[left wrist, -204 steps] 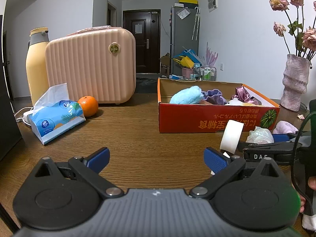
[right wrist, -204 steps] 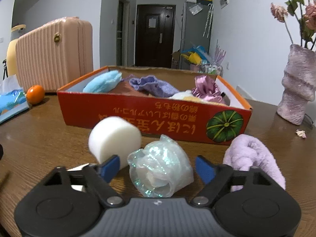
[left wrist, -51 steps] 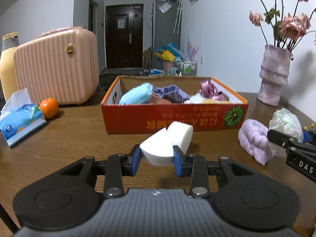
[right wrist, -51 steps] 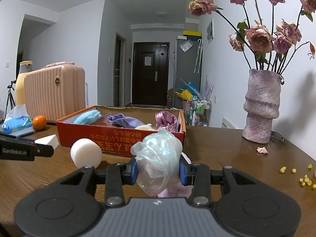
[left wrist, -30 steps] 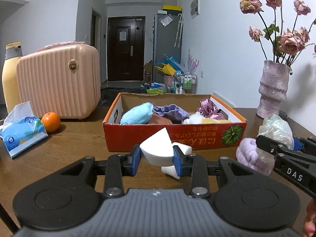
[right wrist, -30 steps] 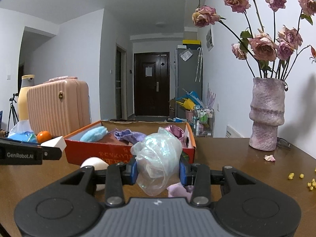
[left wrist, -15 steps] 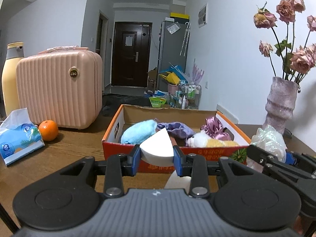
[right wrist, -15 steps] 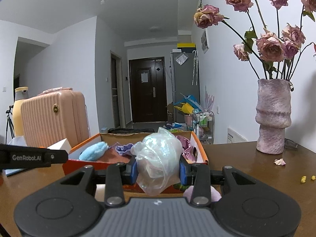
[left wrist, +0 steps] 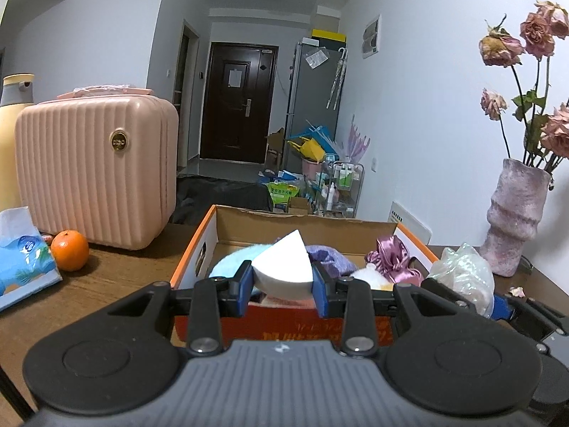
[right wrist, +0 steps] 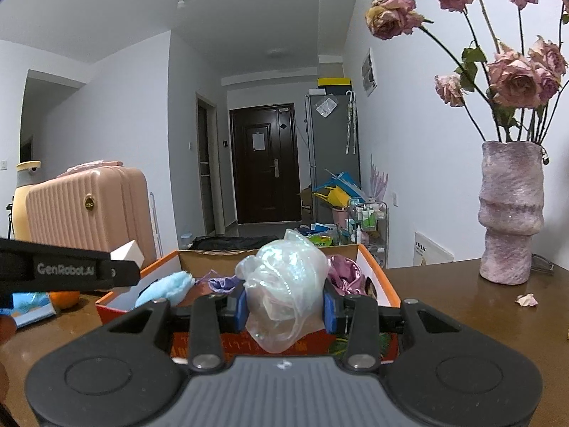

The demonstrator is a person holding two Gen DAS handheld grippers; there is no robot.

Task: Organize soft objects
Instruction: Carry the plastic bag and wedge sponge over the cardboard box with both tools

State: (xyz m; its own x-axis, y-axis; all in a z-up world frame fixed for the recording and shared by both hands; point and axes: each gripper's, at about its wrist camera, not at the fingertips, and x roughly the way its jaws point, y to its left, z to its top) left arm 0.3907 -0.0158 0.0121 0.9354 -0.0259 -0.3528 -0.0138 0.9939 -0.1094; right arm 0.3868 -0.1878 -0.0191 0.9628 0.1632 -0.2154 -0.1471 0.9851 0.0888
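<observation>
— Where does the left wrist camera sit?

— Behind its own fingers, low over the table [left wrist: 106, 284], facing the orange box [left wrist: 193, 259] close ahead and the dark door [left wrist: 236, 103] far down the hall.

— And the right one?

— Beside it (a little to the right, tilted less downward), facing the same way. Both share the box, the pink suitcase [right wrist: 85, 213], the vase [right wrist: 510, 213] and the door.
</observation>
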